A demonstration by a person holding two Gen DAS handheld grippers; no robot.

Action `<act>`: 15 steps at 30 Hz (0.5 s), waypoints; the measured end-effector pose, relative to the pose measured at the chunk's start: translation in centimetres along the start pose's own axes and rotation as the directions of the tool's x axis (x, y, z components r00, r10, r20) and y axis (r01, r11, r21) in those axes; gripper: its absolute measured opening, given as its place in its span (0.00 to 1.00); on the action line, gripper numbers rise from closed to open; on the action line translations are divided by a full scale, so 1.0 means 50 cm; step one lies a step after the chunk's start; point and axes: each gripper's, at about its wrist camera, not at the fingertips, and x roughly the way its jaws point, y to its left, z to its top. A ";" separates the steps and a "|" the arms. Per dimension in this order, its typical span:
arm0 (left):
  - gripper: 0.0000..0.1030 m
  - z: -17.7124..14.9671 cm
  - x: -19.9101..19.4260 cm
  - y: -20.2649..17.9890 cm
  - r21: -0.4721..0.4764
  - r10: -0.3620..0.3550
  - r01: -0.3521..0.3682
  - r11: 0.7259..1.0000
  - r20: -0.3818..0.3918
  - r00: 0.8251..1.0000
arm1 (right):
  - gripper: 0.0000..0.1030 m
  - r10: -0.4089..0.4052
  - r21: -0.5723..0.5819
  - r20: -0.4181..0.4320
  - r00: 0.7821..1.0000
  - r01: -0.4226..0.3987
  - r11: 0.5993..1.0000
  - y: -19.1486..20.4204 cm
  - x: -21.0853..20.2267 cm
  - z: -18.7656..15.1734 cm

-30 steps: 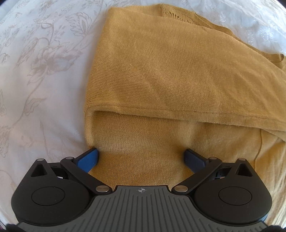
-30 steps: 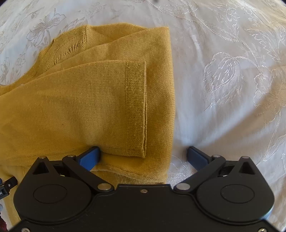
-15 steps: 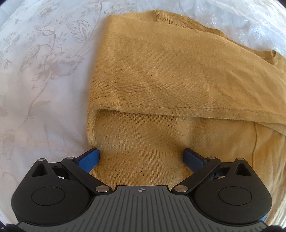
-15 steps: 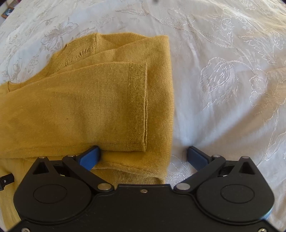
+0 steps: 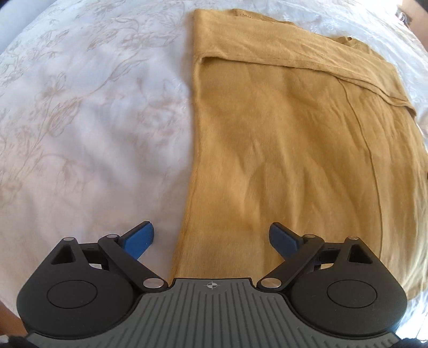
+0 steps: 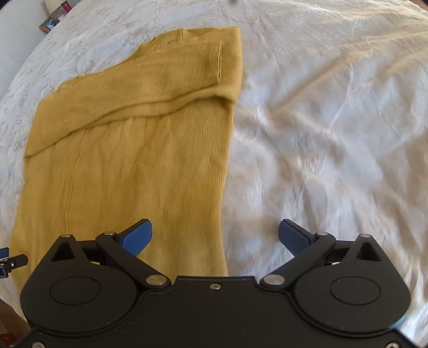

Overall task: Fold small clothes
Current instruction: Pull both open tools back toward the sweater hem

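Starting at the left, we see our left gripper [image 5: 211, 238] hanging above the white bedspread [image 5: 93, 128] with its pale flower pattern, pointing steeply down at it. Its blue pads [image 5: 139, 238] stand far apart and the jaws are closing a little; the left side edge of the mustard knit sweater [image 5: 281, 147] lies on the bedspread beneath the gap, but neither pad presses on the cloth, so it holds nothing. The sweater lies flat on the bedspread with its sides folded inward, so it forms a long upright panel, and its sleeves are laid across the far end as a band [image 5: 281, 48] running from the left edge to the right. In the right wrist view the same sweater [image 6: 133, 166] fills the left half of the bedspread [image 6: 334, 120], with the ribbed sleeve cuff [image 6: 214, 59] lying near its far right corner. Our right gripper [image 6: 215, 235] hovers over the sweater's right side edge, one blue pad [image 6: 136, 235] above the knit and the other above bare bedspread. Its jaws are spread wide and grip nothing. At the far left corner of that view a few small objects [image 6: 53, 16] sit beyond the bedspread, too small to tell.
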 end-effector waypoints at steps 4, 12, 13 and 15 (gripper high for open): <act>0.92 -0.065 -0.030 0.033 -0.013 -0.021 0.022 1.000 0.044 0.999 | 0.97 -0.007 -0.004 -0.008 1.000 0.007 1.000 0.013 -0.026 -0.098; 0.92 -0.131 -0.034 0.044 0.014 -0.054 0.053 0.998 0.073 0.996 | 0.95 -0.028 0.025 -0.009 1.000 0.028 0.999 0.010 -0.072 -0.176; 0.92 -0.139 -0.033 0.043 0.022 -0.055 0.054 0.998 0.073 0.996 | 0.95 -0.034 0.023 -0.009 0.999 0.034 0.999 0.011 -0.075 -0.179; 0.92 -0.151 -0.025 0.042 0.035 -0.060 0.058 0.998 0.074 0.995 | 0.95 -0.042 0.025 -0.008 0.999 0.042 0.999 0.016 -0.070 -0.187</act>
